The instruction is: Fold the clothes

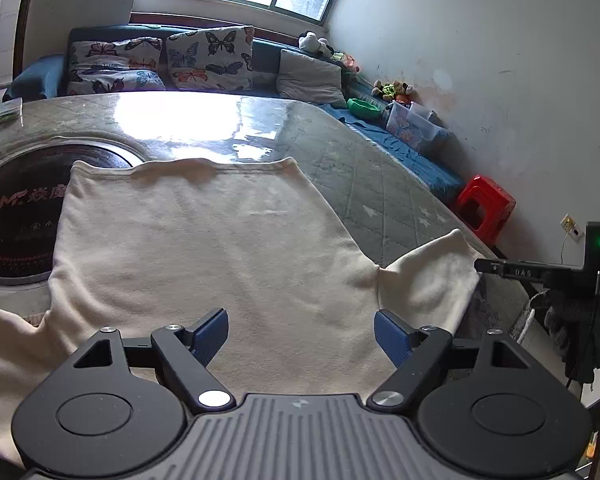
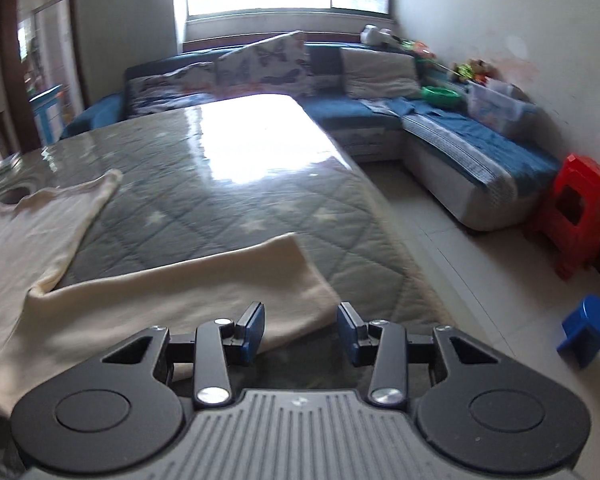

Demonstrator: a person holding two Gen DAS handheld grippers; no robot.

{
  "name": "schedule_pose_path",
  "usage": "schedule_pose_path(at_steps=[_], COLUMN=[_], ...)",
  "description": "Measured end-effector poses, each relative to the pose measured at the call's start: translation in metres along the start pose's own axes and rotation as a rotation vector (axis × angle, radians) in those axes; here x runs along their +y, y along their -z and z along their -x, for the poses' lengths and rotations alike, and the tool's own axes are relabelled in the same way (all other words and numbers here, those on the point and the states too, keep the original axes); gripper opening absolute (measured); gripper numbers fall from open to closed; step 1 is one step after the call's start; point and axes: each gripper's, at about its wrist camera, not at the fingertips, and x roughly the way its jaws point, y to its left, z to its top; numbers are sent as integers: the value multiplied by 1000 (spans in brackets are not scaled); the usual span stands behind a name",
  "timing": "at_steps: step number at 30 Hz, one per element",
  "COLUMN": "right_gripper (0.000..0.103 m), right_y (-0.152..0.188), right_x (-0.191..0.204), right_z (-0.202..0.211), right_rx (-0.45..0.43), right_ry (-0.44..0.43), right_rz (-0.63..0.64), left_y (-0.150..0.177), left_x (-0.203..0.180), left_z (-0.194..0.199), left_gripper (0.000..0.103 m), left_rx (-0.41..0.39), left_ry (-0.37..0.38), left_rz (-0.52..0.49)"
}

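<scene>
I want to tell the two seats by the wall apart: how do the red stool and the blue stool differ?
The red stool stands upright against the wall; the blue stool lies tipped on the tiled floor, away from the wall. The red one looks larger and squarish with open sides; the blue one looks smaller with a rounded top. Both appear to be plastic.

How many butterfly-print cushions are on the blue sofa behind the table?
2. One white butterfly-print cushion lies at the sofa's left end; the second butterfly-print cushion stands upright just right of it. A plain grey cushion follows. Others may be hidden behind the table edge.
</scene>
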Motion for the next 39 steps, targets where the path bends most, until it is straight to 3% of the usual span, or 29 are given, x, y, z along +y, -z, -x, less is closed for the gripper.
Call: schedule_pose_path(at_steps=[5,8,10,13,19,24,30,39], right_gripper=[38,29,15,5,5,5,4,4], right_y=[0,1,1,-1,-11,-14,-28,-19], right_x=[-10,-9,-8,-7,-5,3,11,2], right_z=[-11,-12,-11,-5,25,31,55,50], right_rx=[6,-2,-10,-35,-136,-139,-212,-191], right_ry=[17,17,13,7,-9,-16,-19,-1], right_rz=[-52,-68,-73,-83,-94,-59,-18,-45], left_y=[-1,-2,-3,-4,-6,-7,-18,-30], left_x=[-5,-8,-10,-16,-32,-44,-56,-64], left_z=[-5,-8,-11,-16,-31,-51,-69,-106], left_gripper=[84,84,84,84,84,84,84,83], left_rx=[9,14,19,25,36,62,48,83], left_ry=[-10,-21,-28,-40,-52,-64,-95,-172], left_rz=[-13,-21,-27,-46,-102,-121,-116,-86])
